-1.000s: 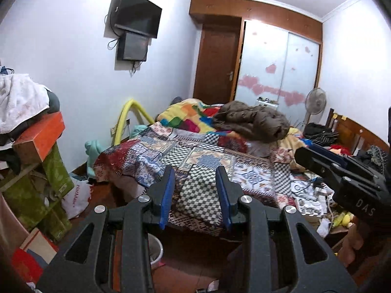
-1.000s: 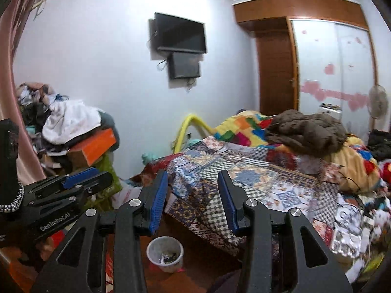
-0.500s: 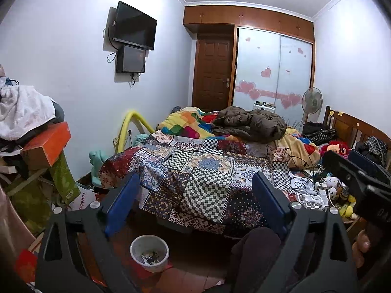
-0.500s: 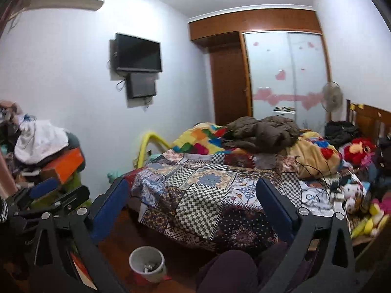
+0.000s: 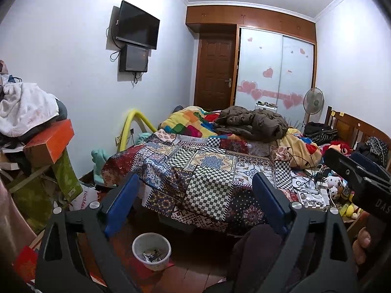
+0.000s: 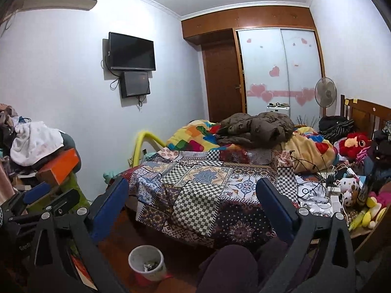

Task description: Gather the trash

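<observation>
- The left gripper (image 5: 195,210) was held above the floor with its blue fingers (image 5: 121,204) spread wide and nothing between them.
- The right gripper (image 6: 195,212) was likewise spread wide and empty, its blue fingers (image 6: 275,210) framing the foot of the bed (image 6: 207,185).
- A small white bin (image 5: 151,251) stood on the red-brown floor (image 5: 195,273) just in front of the bed, holding some scraps of trash (image 5: 152,256); in the right view the bin (image 6: 146,261) sat low, between the two fingers.
- The bed was covered by a patchwork quilt (image 5: 202,168), with a brown jacket (image 5: 254,124) heaped near its far end.
- Soft toys (image 6: 352,144) and cables lay along the right edge of the bed.
- A television (image 5: 136,25) hung on the left wall, and an orange box (image 5: 50,142) sat on a pile of clutter below it.
- A fan (image 6: 325,92) stood by the wardrobe doors.
</observation>
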{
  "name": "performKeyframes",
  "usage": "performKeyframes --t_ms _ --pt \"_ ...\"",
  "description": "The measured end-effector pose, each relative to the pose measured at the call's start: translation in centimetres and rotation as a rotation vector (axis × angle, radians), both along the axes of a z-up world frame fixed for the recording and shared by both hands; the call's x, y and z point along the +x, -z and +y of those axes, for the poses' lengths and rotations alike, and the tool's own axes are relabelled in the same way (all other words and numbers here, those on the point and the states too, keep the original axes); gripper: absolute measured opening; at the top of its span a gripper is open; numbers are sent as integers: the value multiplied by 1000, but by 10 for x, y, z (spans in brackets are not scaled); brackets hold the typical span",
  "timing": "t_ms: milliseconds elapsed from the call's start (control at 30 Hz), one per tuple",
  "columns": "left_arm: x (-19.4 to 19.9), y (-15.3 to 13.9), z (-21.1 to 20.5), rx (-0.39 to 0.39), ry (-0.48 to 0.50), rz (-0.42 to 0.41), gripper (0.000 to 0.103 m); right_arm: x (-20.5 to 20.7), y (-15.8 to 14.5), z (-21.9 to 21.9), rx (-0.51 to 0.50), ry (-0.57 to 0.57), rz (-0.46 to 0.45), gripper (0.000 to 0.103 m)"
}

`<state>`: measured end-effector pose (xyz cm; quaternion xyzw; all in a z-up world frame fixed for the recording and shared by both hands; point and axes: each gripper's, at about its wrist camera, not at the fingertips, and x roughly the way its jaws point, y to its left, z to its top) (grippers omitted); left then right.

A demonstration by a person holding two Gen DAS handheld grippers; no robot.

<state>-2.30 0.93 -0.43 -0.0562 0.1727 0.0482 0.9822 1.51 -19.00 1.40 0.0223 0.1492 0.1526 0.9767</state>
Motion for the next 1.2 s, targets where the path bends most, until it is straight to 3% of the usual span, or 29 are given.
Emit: performKeyframes --t_ms 1200 --pt "-7 5 -1 2 -8 -4 101 -5 2 6 -41 -18 22 103"
